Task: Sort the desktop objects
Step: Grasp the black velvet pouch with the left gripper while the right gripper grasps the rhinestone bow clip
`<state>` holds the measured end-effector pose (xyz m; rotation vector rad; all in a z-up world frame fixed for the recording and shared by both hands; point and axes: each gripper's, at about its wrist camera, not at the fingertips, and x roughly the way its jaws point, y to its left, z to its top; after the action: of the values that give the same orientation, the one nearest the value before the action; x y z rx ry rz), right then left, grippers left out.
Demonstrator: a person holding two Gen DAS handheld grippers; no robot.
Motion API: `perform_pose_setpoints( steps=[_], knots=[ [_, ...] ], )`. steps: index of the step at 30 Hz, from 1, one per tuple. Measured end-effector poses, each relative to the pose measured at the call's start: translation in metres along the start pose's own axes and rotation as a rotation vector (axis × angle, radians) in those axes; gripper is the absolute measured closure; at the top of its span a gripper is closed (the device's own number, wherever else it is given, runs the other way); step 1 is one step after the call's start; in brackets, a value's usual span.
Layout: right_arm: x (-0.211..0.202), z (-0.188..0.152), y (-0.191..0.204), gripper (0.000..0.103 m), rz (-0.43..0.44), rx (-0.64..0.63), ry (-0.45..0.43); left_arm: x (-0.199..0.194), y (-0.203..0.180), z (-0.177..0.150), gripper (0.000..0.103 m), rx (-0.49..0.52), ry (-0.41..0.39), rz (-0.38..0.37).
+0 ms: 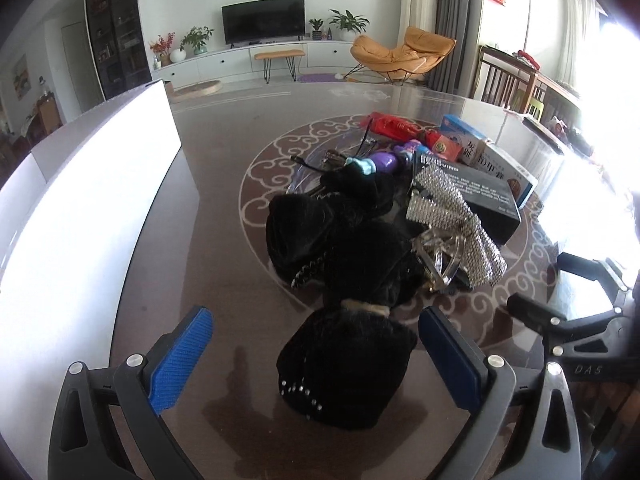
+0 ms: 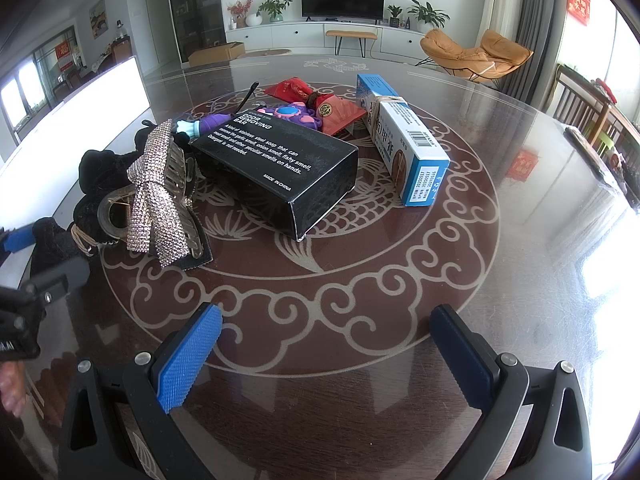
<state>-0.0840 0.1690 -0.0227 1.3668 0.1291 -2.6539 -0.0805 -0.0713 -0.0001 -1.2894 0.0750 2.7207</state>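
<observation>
Right wrist view: my right gripper (image 2: 326,354) hangs over the glass-topped table (image 2: 520,208), jaws spread wide with nothing but bare patterned tabletop between them. Ahead lies one black box (image 2: 276,172) whose white print reads "ODOR REMOVING BAR", then "A kind of stainless steel soap that can remove the garlic smell, onion smell, fishy smell, meat smell and other peculiar smells on hands", and "MADE IN CHINA". Just right of it stands one blue-and-white box (image 2: 404,136) carrying Chinese characters, a barcode and a small date panel too fine for me to read with confidence. Behind the black box I count one purple toy (image 2: 288,114) and one red packet (image 2: 336,112) with a gold round emblem. At left, one rhinestone bow hair clip (image 2: 160,200) rests against the black box's near end.

From the left wrist view, my left gripper (image 1: 316,350) has its jaws spread as well, one blue pad on either side of the nearest lobe of a black velvet bow (image 1: 344,364); neither pad presses on the fabric that I can see. The bow lies at the near edge of the cluster, its other lobes running back toward the clip. The right gripper's frame, at the right edge, bears the letters "DAS". A white panel (image 1: 92,184) fills the left of this view.
</observation>
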Motion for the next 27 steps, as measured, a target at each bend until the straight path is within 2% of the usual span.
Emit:
perform_pose_setpoints(
  steps=[2,3,5,7,10,12,13,14,16,18,19,22,27],
  knots=[
    [0.0,0.0,0.0,0.0,0.0,0.0,0.0,0.009,-0.008,0.008,0.055,0.034,0.051,-0.034],
    [0.0,0.0,0.0,0.0,0.0,0.0,0.0,0.013,-0.012,0.007,0.067,0.056,0.085,-0.039],
    [0.0,0.0,0.0,0.0,0.0,0.0,0.0,0.009,-0.019,-0.003,0.069,0.089,0.089,-0.014],
    [0.0,0.0,0.0,0.0,0.0,0.0,0.0,-0.005,-0.019,-0.019,0.069,0.081,0.083,-0.003],
    [0.0,0.0,0.0,0.0,0.0,0.0,0.0,-0.029,-0.014,-0.048,0.063,0.048,0.067,0.017],
    [0.0,0.0,0.0,0.0,0.0,0.0,0.0,-0.034,-0.011,-0.063,0.042,0.055,0.073,0.019],
    [0.0,0.0,0.0,0.0,0.0,0.0,0.0,-0.036,-0.01,-0.068,0.023,0.063,0.071,0.019],
    [0.0,0.0,-0.001,0.0,0.0,0.0,0.0,-0.037,-0.011,-0.07,0.016,0.075,0.064,0.03],
    [0.0,0.0,0.0,0.0,0.0,0.0,0.0,-0.035,-0.01,-0.067,0.016,0.091,0.059,0.041],
    [0.0,0.0,0.0,0.0,0.0,0.0,0.0,-0.028,-0.006,-0.061,0.016,0.064,0.078,0.004],
    [0.0,0.0,0.001,0.0,0.0,0.0,0.0,-0.024,-0.003,-0.059,0.014,0.041,0.087,-0.013],
    [0.0,0.0,0.001,0.0,0.0,0.0,0.0,-0.015,-0.006,-0.054,0.0,0.014,0.081,0.012],
    [0.0,0.0,0.0,0.0,0.0,0.0,0.0,-0.014,-0.005,-0.056,0.0,0.008,0.068,0.009]
  ],
)
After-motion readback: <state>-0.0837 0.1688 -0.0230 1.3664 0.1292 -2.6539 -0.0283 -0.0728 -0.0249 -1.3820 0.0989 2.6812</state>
